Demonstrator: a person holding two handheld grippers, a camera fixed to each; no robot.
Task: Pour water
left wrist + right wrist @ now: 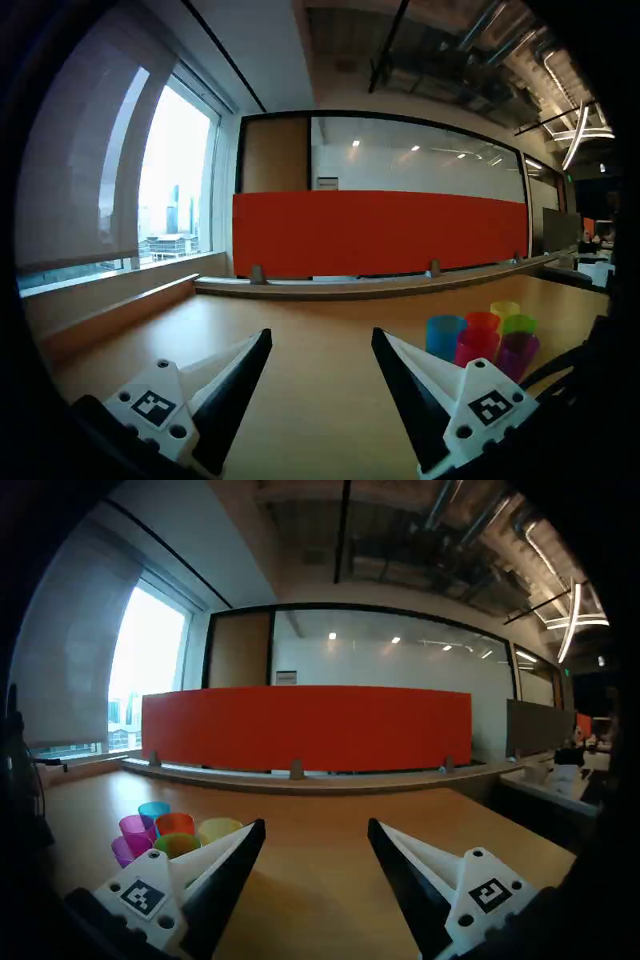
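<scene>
Cups (484,340): a tight cluster of coloured plastic tumblers, upright and touching, on the wooden desk (336,416), on the near side of the orange screen (376,232) and well short of it. Contents cannot be told; no water is visible.

Left gripper (320,332): fingers spread, nothing between them. It is farther from the screen than the cups, which lie off its right finger.

Right gripper (316,822): also spread and empty, with the cups (168,832) off its left finger.

Judgement: the step in hand is approach and pick. The cups crowd together, so the outer blue cup (445,334) suits best. Straddle it squarely, close gently, and lift straight up before tilting, so the neighbours stay put.
</scene>
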